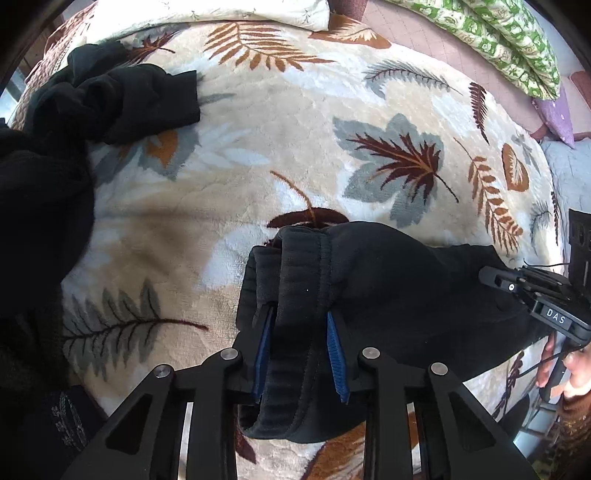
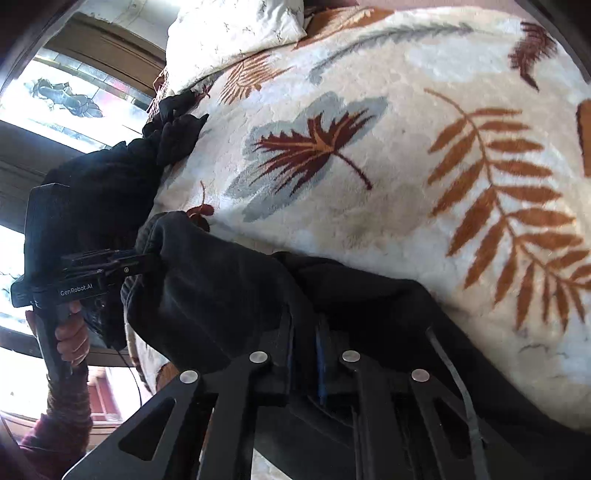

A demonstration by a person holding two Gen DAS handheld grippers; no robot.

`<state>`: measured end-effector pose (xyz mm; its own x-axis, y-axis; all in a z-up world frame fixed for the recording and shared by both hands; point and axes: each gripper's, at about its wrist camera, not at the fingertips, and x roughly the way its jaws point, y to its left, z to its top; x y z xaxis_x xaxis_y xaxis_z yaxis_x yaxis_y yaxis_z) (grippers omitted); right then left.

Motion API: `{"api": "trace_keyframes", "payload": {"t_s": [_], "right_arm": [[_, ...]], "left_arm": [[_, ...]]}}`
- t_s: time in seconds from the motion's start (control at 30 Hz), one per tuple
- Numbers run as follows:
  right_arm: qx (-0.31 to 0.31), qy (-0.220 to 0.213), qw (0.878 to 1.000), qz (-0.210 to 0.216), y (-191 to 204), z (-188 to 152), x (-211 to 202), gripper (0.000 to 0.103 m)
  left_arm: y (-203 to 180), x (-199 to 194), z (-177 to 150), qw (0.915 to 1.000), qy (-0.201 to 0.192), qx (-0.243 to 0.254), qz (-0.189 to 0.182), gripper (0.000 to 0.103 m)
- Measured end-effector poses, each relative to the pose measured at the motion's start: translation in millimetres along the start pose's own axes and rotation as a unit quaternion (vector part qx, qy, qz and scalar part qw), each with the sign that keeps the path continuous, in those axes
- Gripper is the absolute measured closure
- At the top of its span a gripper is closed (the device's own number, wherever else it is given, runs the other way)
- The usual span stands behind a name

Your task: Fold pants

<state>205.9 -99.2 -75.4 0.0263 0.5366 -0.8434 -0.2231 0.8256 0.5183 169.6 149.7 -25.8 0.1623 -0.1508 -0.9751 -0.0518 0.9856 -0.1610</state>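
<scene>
Black pants (image 1: 388, 280) lie bunched on the leaf-patterned blanket (image 1: 295, 122). My left gripper (image 1: 299, 317) points down at them and is shut on the thick ribbed waistband, with a blue pad (image 1: 334, 343) on each side of it. In the same view my right gripper (image 1: 491, 277) comes in from the right edge, its tip on the pants' fabric. The right wrist view shows the right gripper (image 2: 306, 321) with its fingers close together, shut on a fold of the pants (image 2: 207, 288). There, the left gripper (image 2: 147, 258) grips the far end, held by a hand (image 2: 72, 336).
A second heap of black clothing (image 1: 110, 99) lies at the blanket's far left. A white pillow (image 1: 221, 14) and a green floral pillow (image 1: 509, 37) sit along the back. A bright window (image 2: 55, 99) stands beyond the bed's left edge.
</scene>
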Motion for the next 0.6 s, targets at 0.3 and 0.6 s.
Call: {"api": "trace_keyframes", "payload": {"t_s": [0.3, 0.6], "right_arm": [[-0.092, -0.062, 0.989, -0.097, 23, 2, 8, 0.087], [-0.002, -0.08, 0.997, -0.01, -5, 11, -17, 0.075]], "left_arm": [[-2, 12, -19, 0.9993, -0.003, 0.0, 0.038, 0.076], [11, -9, -6, 0.9993, -0.022, -0.016, -0.025, 0.07]]}}
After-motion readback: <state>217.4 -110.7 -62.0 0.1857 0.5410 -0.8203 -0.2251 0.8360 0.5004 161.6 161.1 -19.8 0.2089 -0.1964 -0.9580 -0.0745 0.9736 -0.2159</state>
